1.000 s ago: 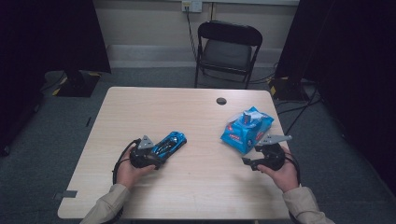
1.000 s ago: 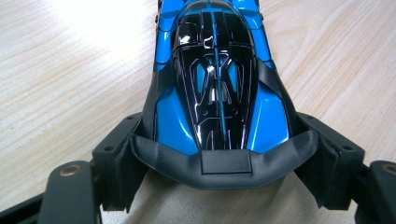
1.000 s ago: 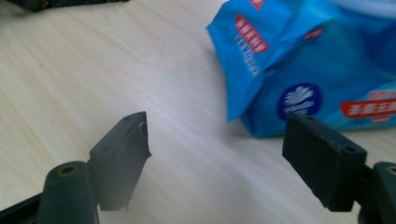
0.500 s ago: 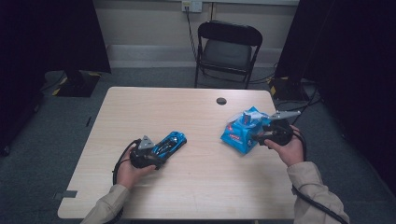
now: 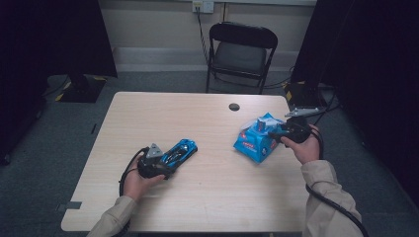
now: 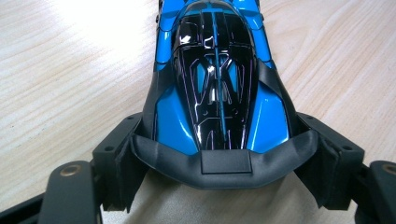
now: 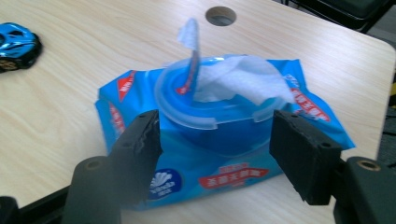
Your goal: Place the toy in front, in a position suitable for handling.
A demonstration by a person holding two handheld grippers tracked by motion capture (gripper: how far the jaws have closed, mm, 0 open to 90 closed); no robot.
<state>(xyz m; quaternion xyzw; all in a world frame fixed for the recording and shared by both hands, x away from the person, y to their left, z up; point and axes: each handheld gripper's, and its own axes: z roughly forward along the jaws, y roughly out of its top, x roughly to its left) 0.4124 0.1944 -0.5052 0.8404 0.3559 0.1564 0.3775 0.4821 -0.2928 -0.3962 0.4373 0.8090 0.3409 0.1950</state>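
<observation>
Blue gloss plastic marks the toy car, which is clamped at its tail between the jaws of the left gripper; in the left gripper view the rubbery black pads are seen pressed against both flanks, just ahead of the matt black rear bumper. The car lies flat on the table, near the left front, nose angled towards the far right. Such a grip at the narrow tail appears chosen so that the smooth, tapering body is steadied without the dark canopy being covered.

Well apart, towards the right edge, the wipes pack is rested on the pale wood-grain laminate. It is a soft, crinkled blue film pouch with a round, translucent blue lid hinged open, and a white wipe is drawn up through the opening, limp and creased. The right gripper is held low against the pack's right side; its jaws have just been closing, yet in the right gripper view they stand apart, astride the lid, with the pads not seen pressing on anything. This approach is judged to be aimed at the lid or the protruding wipe, probably for cleaning the car.

A round cable hole is cut near the far edge, and a black folding chair is set beyond.
</observation>
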